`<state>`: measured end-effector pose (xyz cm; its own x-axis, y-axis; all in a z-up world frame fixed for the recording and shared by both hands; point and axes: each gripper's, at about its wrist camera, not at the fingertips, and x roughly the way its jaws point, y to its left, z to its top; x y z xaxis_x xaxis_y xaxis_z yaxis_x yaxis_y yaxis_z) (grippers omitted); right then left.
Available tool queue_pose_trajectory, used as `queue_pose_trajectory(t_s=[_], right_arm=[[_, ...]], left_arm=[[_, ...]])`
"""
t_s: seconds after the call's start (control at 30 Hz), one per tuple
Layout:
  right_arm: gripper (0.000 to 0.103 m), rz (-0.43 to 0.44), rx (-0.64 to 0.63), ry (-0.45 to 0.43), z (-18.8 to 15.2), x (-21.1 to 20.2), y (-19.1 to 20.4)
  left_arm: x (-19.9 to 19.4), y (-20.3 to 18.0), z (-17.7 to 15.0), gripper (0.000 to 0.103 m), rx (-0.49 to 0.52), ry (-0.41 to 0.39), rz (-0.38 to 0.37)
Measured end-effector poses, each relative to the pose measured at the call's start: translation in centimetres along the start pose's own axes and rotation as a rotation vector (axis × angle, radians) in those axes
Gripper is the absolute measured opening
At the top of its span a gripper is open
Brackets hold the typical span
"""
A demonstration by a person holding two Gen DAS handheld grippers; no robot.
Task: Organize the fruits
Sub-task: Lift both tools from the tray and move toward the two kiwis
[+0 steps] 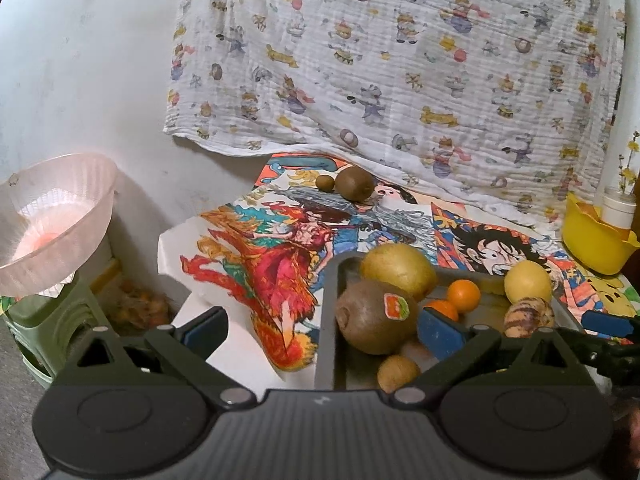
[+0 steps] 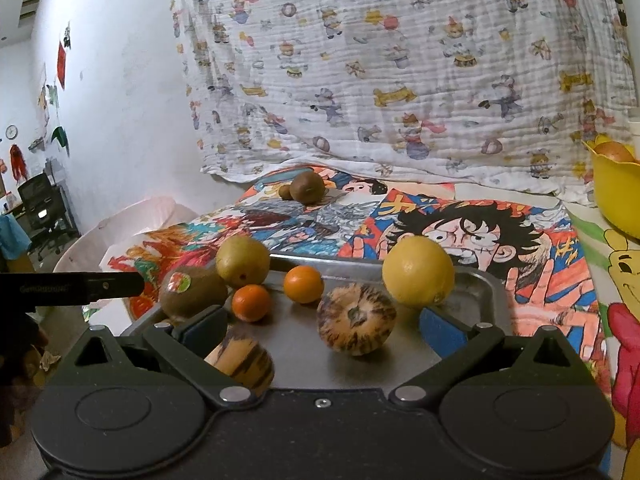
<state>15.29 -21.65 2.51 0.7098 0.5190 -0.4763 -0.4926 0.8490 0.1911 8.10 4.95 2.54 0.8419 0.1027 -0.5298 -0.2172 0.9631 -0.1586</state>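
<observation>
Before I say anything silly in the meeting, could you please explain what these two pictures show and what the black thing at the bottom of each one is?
That black thing is a handheld two-finger gripper; a person holds one in each hand. Each carries a fisheye camera looking forward along its blue-padded fingers, so one picture comes from the left gripper and the other from the right gripper. Both are open and hold nothing. They look over a metal tray on a cartoon-printed table cover. In the tray lie a stickered kiwi, a pear, two small oranges, a lemon-yellow fruit and two striped fruits. Two more kiwis sit farther back on the cover, and a yellow bowl stands at the right.
</observation>
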Motion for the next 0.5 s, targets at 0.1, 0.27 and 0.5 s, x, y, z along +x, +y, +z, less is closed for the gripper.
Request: queue_pose_trajectory(t_s=[0.1, 0.27, 0.5], right_arm=[[0.102, -0.007, -0.009, -0.002, 1.0, 0.7, -0.4], [0.102, 0.012, -0.067, -0.004, 3.7, 2.7, -1.2], [0.102, 0.077, -0.154, 0.038, 8.9, 5.8, -1.9]], left_arm=[[1.0, 0.4, 1.1, 0.102, 0.01, 0.015, -0.003], [3.2, 1.2, 3.2, 0.102, 0.051, 0.04, -0.006], [6.3, 1.8, 6.8, 0.102, 0.129, 0.085, -0.04]])
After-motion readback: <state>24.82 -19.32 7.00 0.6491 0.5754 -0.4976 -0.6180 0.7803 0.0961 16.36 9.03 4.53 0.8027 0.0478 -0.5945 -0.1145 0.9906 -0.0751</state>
